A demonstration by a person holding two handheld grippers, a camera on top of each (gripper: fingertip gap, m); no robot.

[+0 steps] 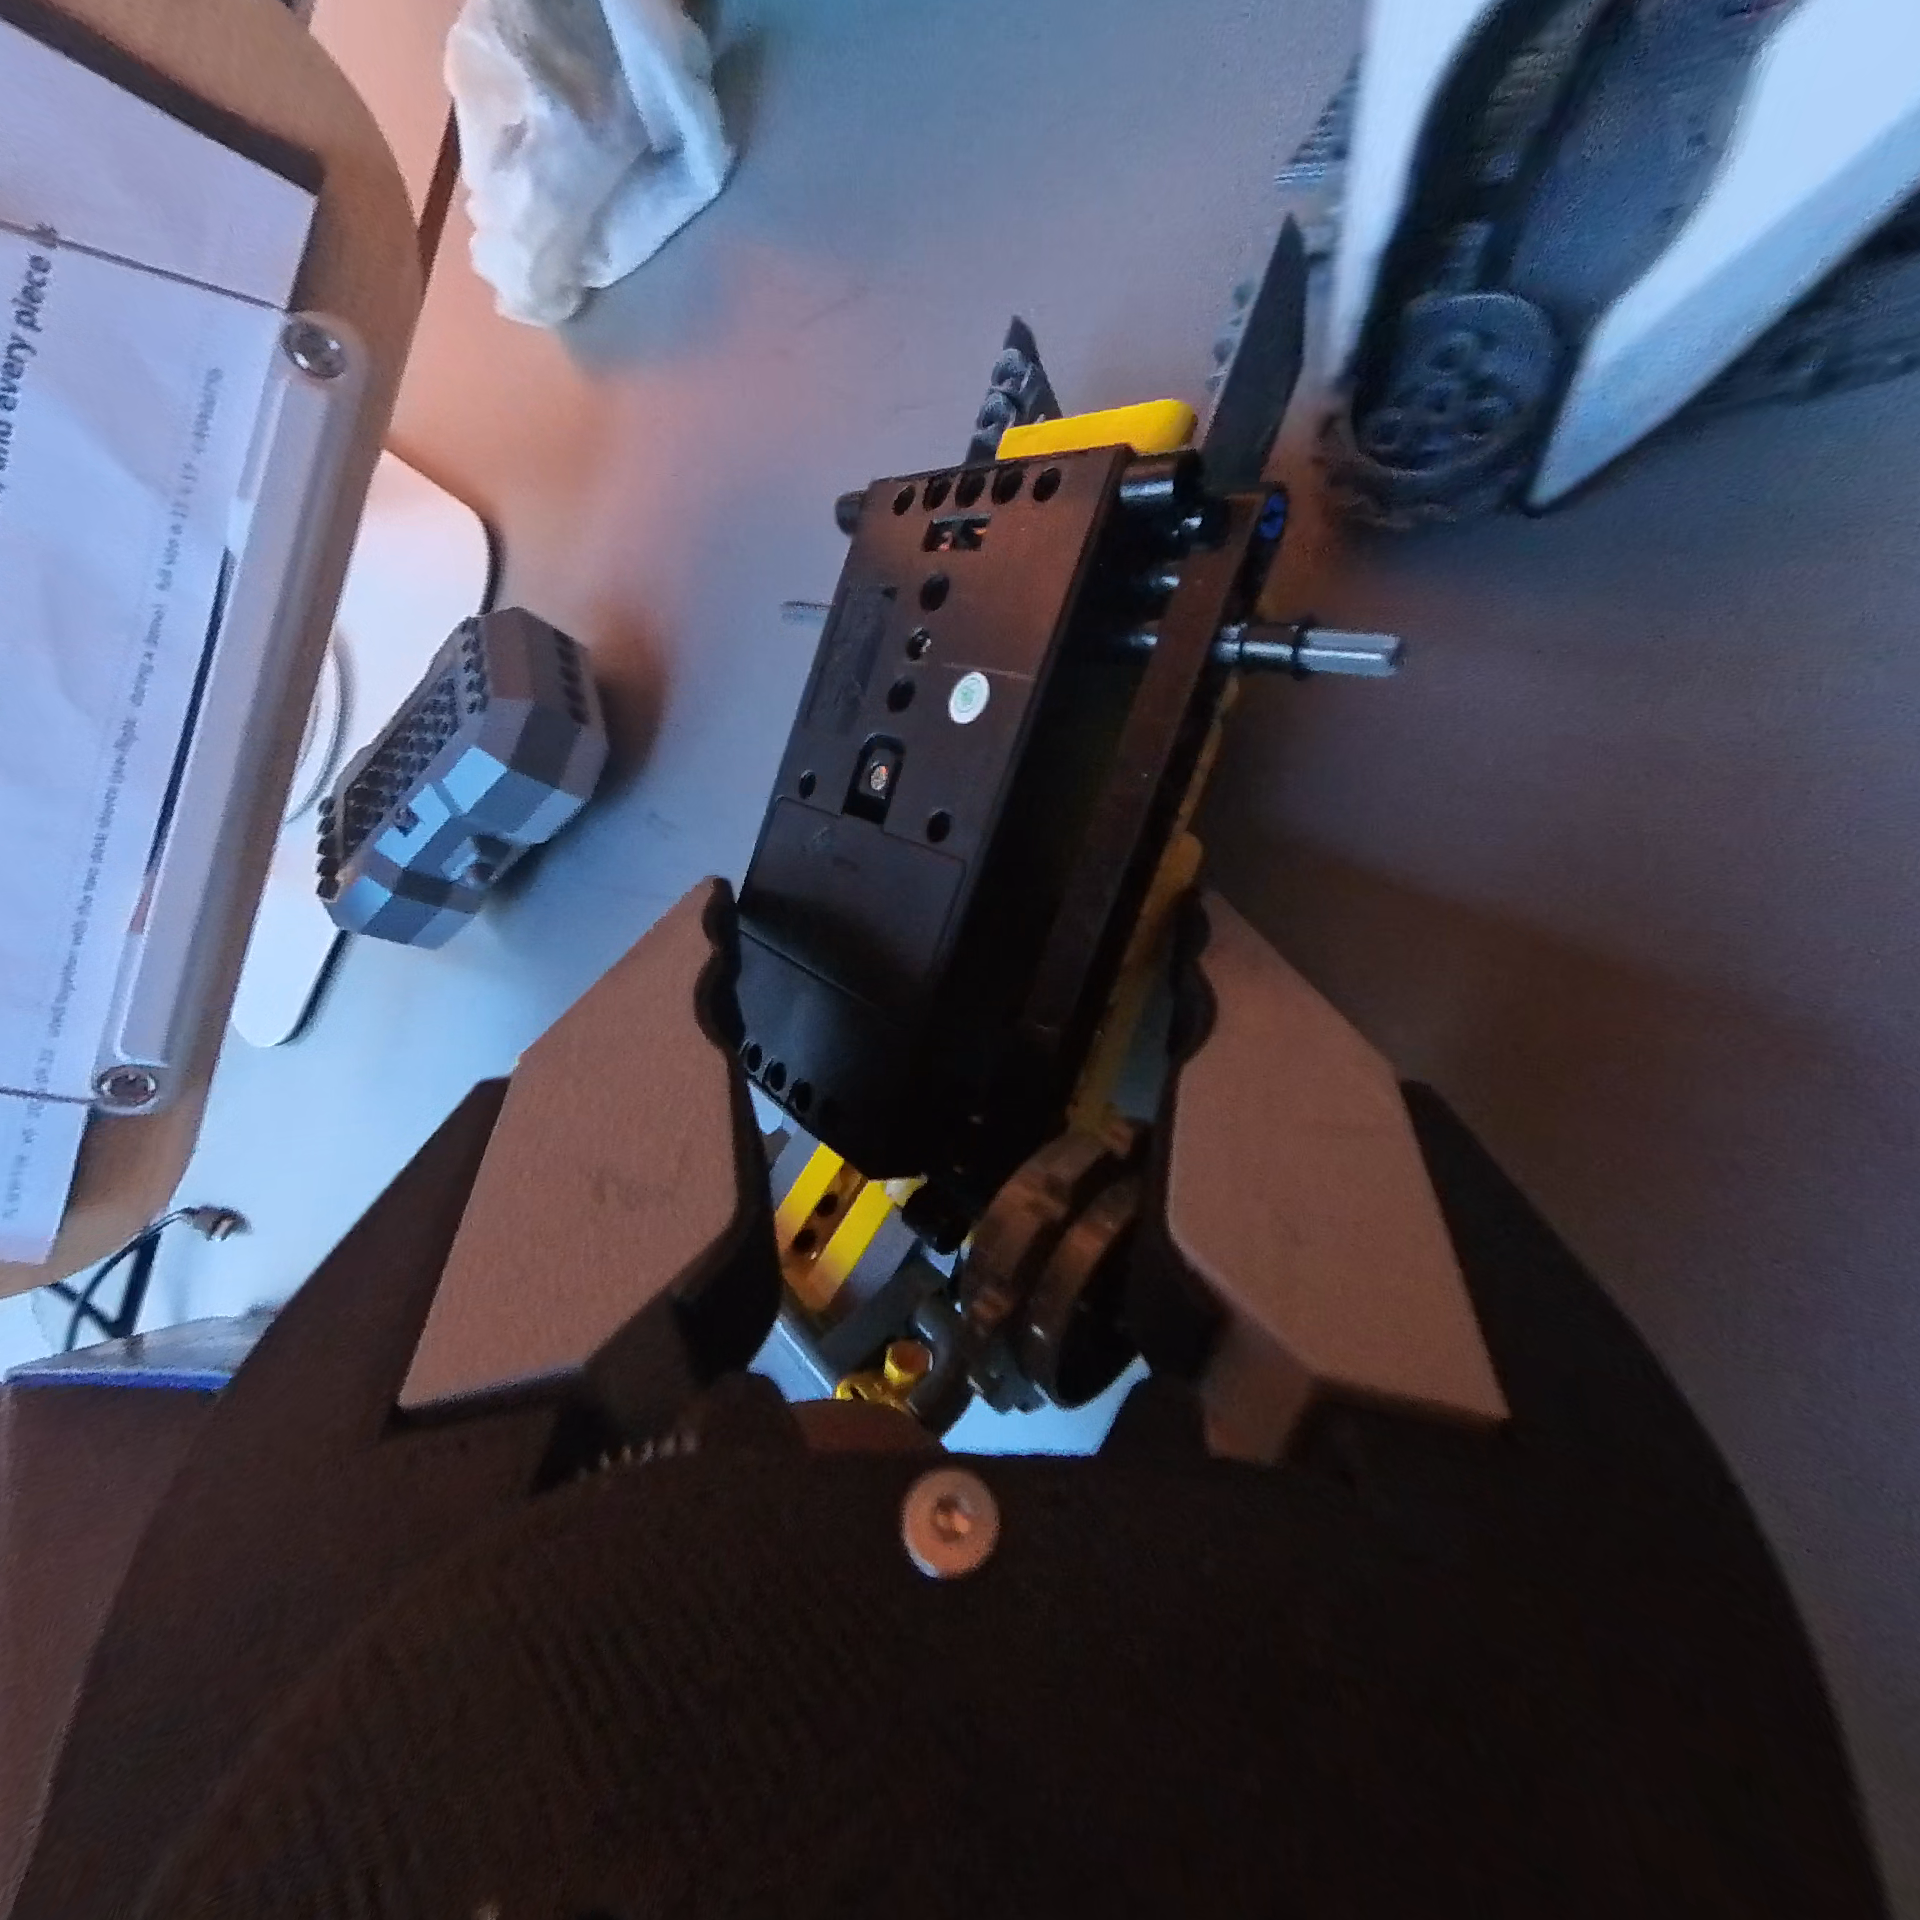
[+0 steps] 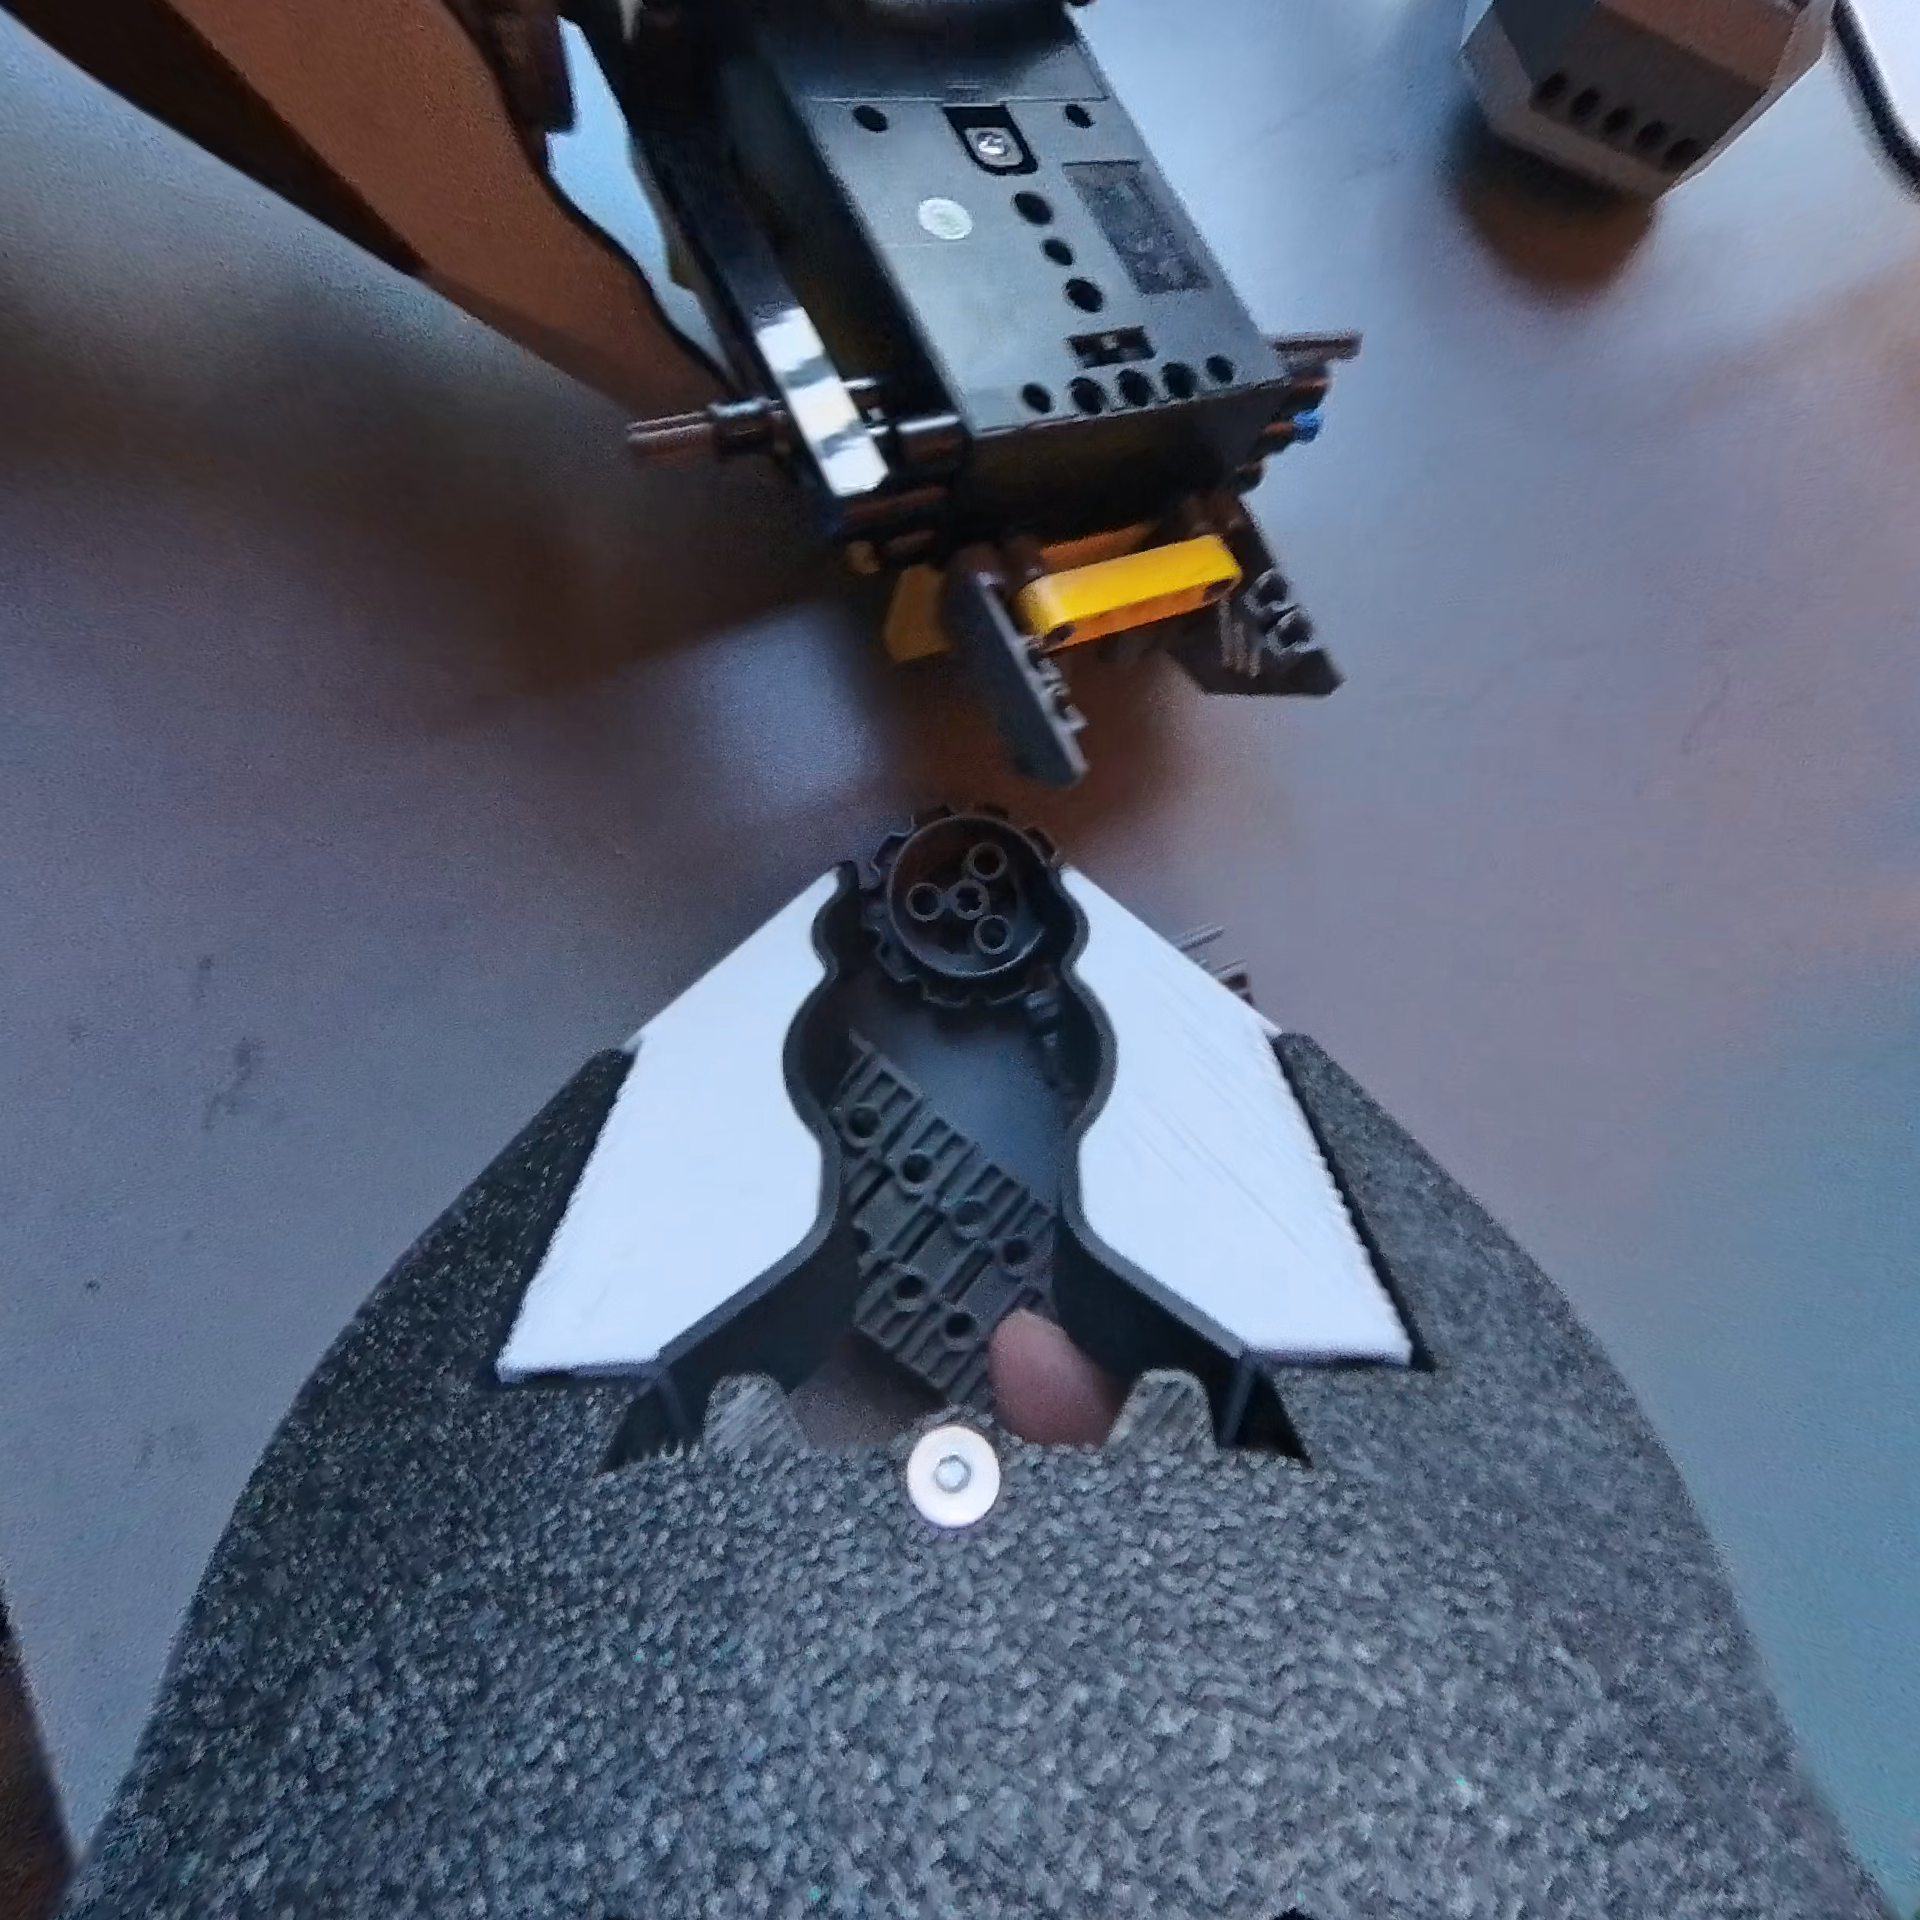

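Plastic is what both your grippers hold, hard and light. Your left gripper (image 1: 956, 997) is pinching a black and yellow brick model (image 1: 977, 748) by its lower end, in the middle of the left wrist view. The model looks stiff, but it is made of many clicked-together bits, so I think a hard squeeze or twist could pop some off. A grey axle (image 1: 1314, 652) sticks out on its right side, so keep your grip on the flat black box part. The left gripper points up the frame, leaning a little to the right, with the model held above the grey table (image 1: 1558, 935).

Your right gripper (image 2: 961, 914) is pressed shut on a small black toothed wheel (image 2: 964, 906), which has a track piece (image 2: 935, 1236) hanging back between the fingers. It looks small and easy to drop. This gripper points straight at the model's yellow end, near it but not touching. A grey brick block (image 1: 457, 779) and a white cloth (image 1: 592, 145) lie at left and upper left.
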